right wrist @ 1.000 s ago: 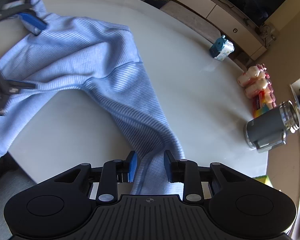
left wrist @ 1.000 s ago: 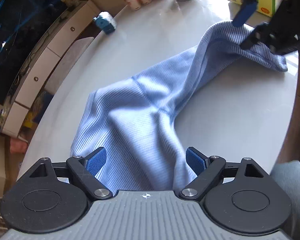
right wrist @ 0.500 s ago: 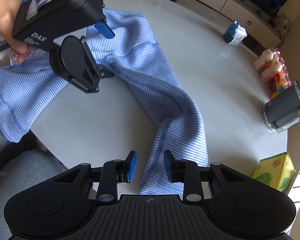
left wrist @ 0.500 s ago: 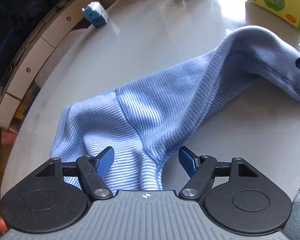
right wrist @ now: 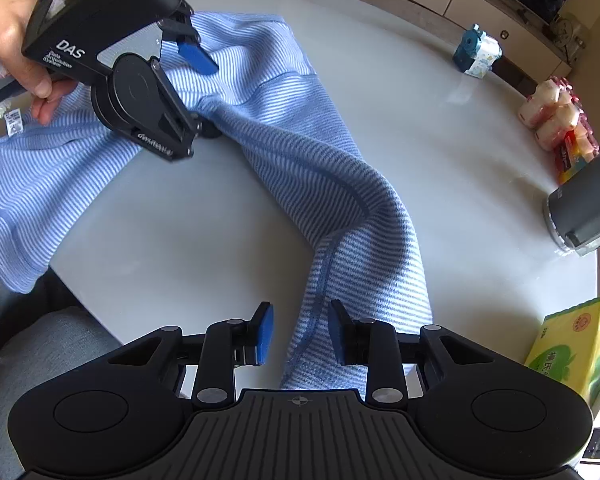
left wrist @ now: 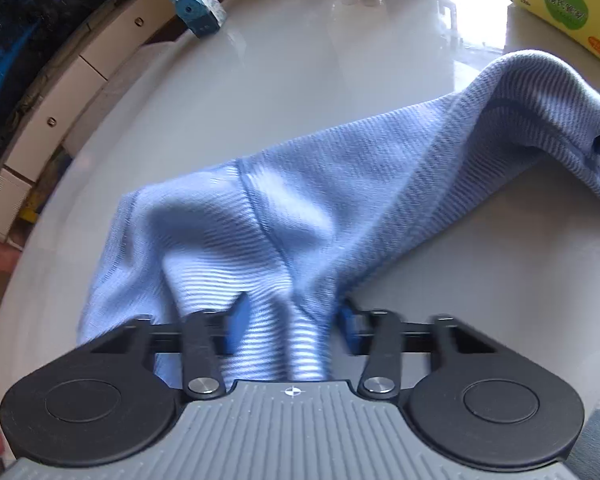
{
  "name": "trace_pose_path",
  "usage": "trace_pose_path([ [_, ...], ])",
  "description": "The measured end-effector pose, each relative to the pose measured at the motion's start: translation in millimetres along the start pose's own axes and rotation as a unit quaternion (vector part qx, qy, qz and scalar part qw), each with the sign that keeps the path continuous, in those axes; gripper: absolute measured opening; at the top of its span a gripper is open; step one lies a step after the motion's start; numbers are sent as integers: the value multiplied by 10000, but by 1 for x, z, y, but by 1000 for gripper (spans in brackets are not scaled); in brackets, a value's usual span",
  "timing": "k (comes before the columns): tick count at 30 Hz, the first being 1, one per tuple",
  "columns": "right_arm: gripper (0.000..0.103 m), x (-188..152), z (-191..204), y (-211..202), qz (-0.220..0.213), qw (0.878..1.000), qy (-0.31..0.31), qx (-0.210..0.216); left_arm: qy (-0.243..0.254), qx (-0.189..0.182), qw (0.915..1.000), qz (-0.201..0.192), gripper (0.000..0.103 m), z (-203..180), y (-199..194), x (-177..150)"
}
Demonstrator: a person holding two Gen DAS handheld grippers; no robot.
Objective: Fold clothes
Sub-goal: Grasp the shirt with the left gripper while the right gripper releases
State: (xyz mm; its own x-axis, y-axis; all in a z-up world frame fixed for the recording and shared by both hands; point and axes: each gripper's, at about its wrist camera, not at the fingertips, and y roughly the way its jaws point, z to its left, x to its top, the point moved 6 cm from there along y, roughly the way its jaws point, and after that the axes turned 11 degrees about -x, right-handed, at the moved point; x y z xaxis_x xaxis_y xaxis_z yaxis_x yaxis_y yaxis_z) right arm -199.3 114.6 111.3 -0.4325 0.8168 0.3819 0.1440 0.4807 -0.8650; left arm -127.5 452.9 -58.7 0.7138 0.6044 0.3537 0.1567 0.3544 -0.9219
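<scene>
A light blue striped garment [left wrist: 300,208] lies stretched across the round white table [left wrist: 300,60], part of it hanging over the near edge in the right wrist view [right wrist: 16,200]. My left gripper [left wrist: 290,322] has its jaws partly closed around a bunched fold of the cloth near the shoulder seam; its blue pads touch the fabric. It also shows in the right wrist view [right wrist: 204,92], held by a hand. My right gripper [right wrist: 300,334] has its jaws narrowly apart around the sleeve end [right wrist: 340,300]; the left pad stands clear of the cloth.
At the table's far side stand a grey mug [right wrist: 584,208], a pack of small white bottles [right wrist: 556,120], a blue pencil sharpener [left wrist: 198,10] and a yellow tissue box [left wrist: 564,8]. A low cabinet [left wrist: 60,92] stands beyond the table.
My left gripper's jaws have narrowed onto the bunched fabric. My right gripper's jaws have opened slightly around the sleeve. Both views moved closer over the table.
</scene>
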Motion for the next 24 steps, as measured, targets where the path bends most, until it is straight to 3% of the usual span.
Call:
trace_pose_path([
  [4, 30, 10, 6, -9, -58, 9999, 4, 91, -141, -4, 9999, -92, 8, 4, -2, -5],
  [8, 31, 20, 11, -19, -139, 9998, 33, 130, -333, -89, 9986, -394, 6, 16, -26, -5],
  [14, 31, 26, 22, -27, -252, 9992, 87, 282, -363, 310, 9972, -577, 6, 43, -72, -21],
  [18, 31, 33, 36, -31, -348, 9987, -23, 371, -473, 746, 9948, -500, 6, 73, -103, -52],
  [24, 31, 53, 62, -35, -546, 9965, -298, 558, -852, 1043, 9905, -294, 6, 113, -148, -112],
])
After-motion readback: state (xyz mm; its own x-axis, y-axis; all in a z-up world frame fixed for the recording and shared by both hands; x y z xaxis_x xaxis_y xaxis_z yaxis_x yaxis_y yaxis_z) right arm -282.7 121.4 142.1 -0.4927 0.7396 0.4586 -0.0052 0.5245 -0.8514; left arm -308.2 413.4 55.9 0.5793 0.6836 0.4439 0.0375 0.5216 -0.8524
